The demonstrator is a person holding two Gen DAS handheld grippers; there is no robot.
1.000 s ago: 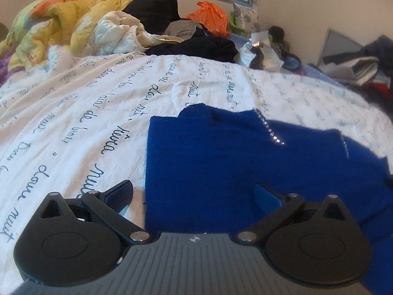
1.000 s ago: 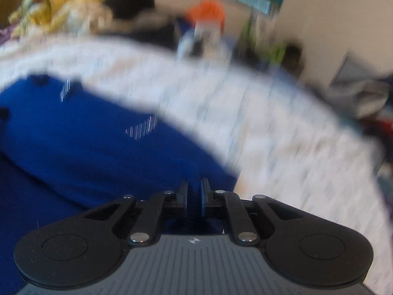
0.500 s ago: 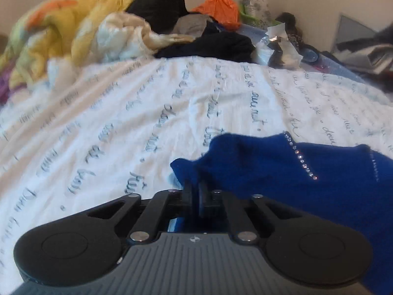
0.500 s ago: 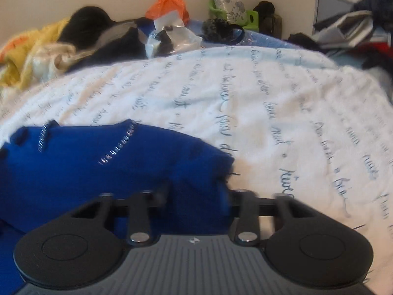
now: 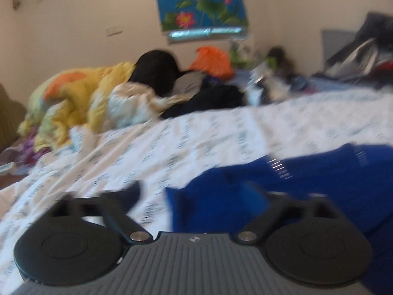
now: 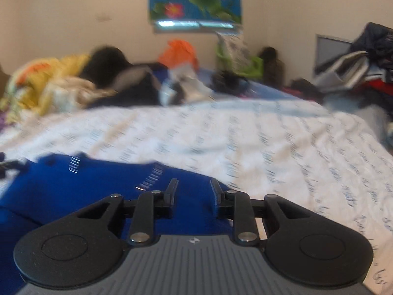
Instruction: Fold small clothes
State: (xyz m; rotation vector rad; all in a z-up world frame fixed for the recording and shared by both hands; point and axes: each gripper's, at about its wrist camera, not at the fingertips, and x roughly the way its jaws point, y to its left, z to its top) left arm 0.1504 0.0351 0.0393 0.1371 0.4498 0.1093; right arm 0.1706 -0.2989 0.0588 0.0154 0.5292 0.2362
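A blue knit sweater [image 5: 307, 186] with rhinestone trim lies on the white bed sheet [image 5: 196, 142] printed with script. My left gripper [image 5: 196, 194] is open wide over the sweater's left edge, holding nothing. In the right wrist view the sweater [image 6: 86, 184] fills the lower left. My right gripper [image 6: 193, 191] is open, just above the sweater's right part, and grips nothing. Both views are blurred by motion.
A heap of clothes and a yellow quilt [image 5: 81, 98] lies at the far side of the bed, with an orange bag [image 5: 213, 61] and black garments [image 5: 157, 73]. More piled clothing [image 6: 363, 56] is at the right. A lotus poster [image 5: 199, 2] hangs on the wall.
Half a second ago my left gripper was shut on the sweater's edge; it has opened and let go. My right gripper is open too. Both have lifted and tilted up.
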